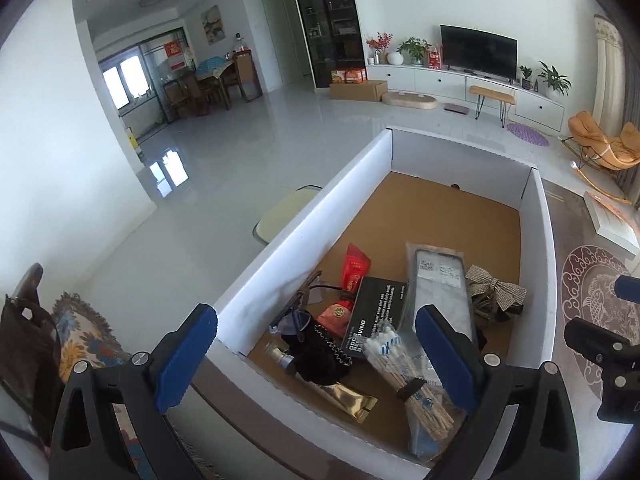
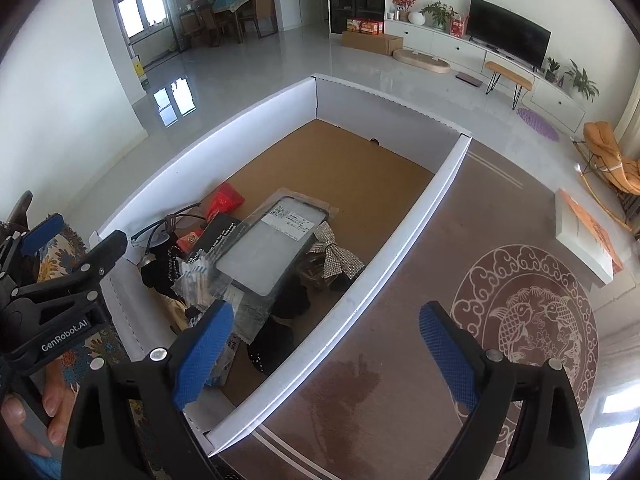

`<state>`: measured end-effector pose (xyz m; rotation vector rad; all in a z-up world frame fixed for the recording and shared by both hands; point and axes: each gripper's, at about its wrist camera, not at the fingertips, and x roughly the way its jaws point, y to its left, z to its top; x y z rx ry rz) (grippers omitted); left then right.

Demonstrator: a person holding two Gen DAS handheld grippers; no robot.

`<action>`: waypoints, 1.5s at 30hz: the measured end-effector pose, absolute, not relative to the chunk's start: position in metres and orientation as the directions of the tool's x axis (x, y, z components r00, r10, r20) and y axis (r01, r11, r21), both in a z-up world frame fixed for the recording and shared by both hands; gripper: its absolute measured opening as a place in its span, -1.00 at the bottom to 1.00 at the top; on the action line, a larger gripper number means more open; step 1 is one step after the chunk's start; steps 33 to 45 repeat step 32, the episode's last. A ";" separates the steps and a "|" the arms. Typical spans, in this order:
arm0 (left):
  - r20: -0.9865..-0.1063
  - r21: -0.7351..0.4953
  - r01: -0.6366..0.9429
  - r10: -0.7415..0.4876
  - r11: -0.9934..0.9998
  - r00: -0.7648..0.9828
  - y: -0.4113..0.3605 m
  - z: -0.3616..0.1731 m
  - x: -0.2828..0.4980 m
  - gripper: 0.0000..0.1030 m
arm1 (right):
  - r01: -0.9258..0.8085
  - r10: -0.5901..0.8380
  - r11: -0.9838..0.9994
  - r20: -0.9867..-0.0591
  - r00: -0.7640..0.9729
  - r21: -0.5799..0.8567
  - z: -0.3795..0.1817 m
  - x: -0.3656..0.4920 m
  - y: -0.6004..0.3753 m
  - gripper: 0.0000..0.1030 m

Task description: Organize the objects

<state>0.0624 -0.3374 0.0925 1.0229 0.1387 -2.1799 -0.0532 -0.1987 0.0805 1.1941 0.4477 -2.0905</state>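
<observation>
Right wrist view: brown patterned counter point(image 2: 400, 280) under white box point(image 2: 420, 216); television point(image 2: 508, 42) at two o'clock; both grippers' fingers point(image 2: 448, 348) apart, empty.

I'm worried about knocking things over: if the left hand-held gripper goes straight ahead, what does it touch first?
Probably the cotton swab pack between its open fingers, inside the white box; depth is hard to judge.

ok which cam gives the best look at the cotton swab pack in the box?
Left wrist. The cotton swab pack lies between the left gripper fingers, white tips and wooden sticks clear. In the right wrist view the pack is small and partly under the phone case package.
</observation>
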 end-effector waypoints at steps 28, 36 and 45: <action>-0.757 0.046 0.614 -0.428 -0.788 -0.493 -0.342 0.091 0.068 0.96 | 0.712 -0.362 -0.702 -0.865 -0.349 0.006 0.082 -0.048 -0.215 0.84; -0.739 0.089 0.623 -0.471 -0.777 -0.482 -0.336 0.092 0.068 0.96 | 0.716 -0.363 -0.698 -0.865 -0.346 0.006 0.082 -0.046 -0.217 0.84; -0.739 0.089 0.623 -0.471 -0.777 -0.482 -0.336 0.092 0.068 0.96 | 0.716 -0.363 -0.698 -0.865 -0.346 0.006 0.082 -0.046 -0.217 0.84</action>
